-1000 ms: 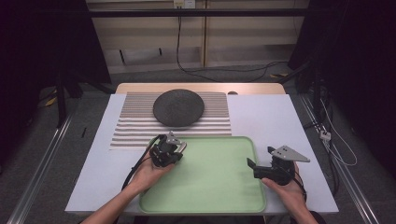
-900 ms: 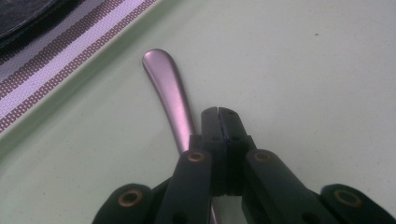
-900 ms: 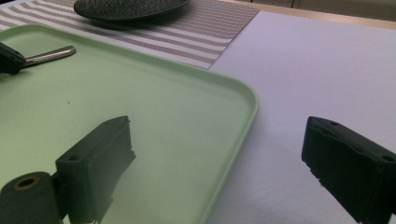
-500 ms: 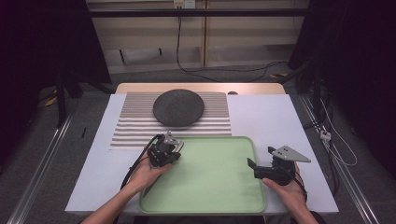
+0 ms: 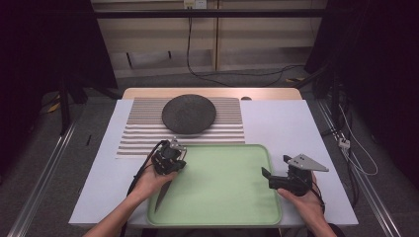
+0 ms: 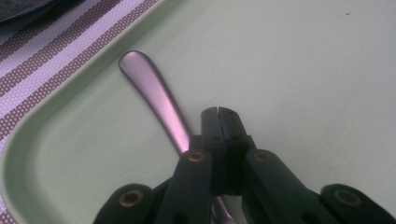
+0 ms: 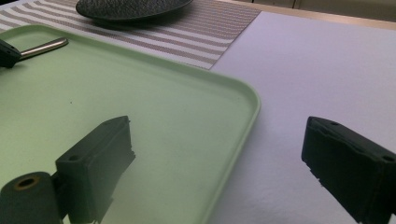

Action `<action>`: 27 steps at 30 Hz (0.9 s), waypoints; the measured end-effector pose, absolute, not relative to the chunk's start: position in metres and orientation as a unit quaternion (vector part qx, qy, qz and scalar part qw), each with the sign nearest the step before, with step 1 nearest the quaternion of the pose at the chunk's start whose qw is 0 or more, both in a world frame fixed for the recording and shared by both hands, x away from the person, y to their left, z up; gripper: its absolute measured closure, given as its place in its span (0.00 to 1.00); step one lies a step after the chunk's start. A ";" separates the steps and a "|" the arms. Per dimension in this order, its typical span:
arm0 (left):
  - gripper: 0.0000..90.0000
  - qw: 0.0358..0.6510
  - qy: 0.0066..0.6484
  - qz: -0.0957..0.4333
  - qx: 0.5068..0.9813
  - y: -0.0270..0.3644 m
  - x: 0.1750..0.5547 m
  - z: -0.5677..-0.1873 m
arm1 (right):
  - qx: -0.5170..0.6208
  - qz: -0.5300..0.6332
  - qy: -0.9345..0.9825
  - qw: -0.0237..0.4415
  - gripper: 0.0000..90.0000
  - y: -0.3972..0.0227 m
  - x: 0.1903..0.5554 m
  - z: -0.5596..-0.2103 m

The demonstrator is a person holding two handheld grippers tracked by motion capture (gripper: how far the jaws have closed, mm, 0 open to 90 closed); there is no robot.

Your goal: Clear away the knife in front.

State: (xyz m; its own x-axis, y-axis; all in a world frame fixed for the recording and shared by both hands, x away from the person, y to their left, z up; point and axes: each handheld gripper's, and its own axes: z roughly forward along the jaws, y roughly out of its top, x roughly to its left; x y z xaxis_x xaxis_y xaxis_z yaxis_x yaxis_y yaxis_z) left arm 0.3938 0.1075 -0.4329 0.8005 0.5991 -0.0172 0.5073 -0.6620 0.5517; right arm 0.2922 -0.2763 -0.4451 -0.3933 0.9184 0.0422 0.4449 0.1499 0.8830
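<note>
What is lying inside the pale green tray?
On the pale green plastic tray lies a shiny metal utensil; its handle shows, while the left tongs cover the other end.

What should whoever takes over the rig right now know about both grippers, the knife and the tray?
Left gripper: shut, low over the knife; the handle runs beside and under its jaws, and a firm grip can't be confirmed.
Right gripper: open, empty, at the tray's right edge.
Things: the knife lies in the green tray, near its left rim; the dark plate sits on the striped mat.
Done: knife reached.
Left: probably lift it and set it by the plate.
</note>
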 end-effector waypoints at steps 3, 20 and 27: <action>1.00 0.272 0.305 0.085 0.909 0.109 0.394 -0.432 | 0.481 0.440 0.709 0.269 0.10 -0.276 0.292 -0.445; 1.00 0.254 0.317 0.080 0.910 0.114 0.397 -0.429 | 0.483 0.437 0.709 0.269 0.09 -0.276 0.293 -0.446; 1.00 0.255 0.325 0.082 0.907 0.120 0.397 -0.429 | 0.483 0.438 0.709 0.269 0.09 -0.276 0.293 -0.445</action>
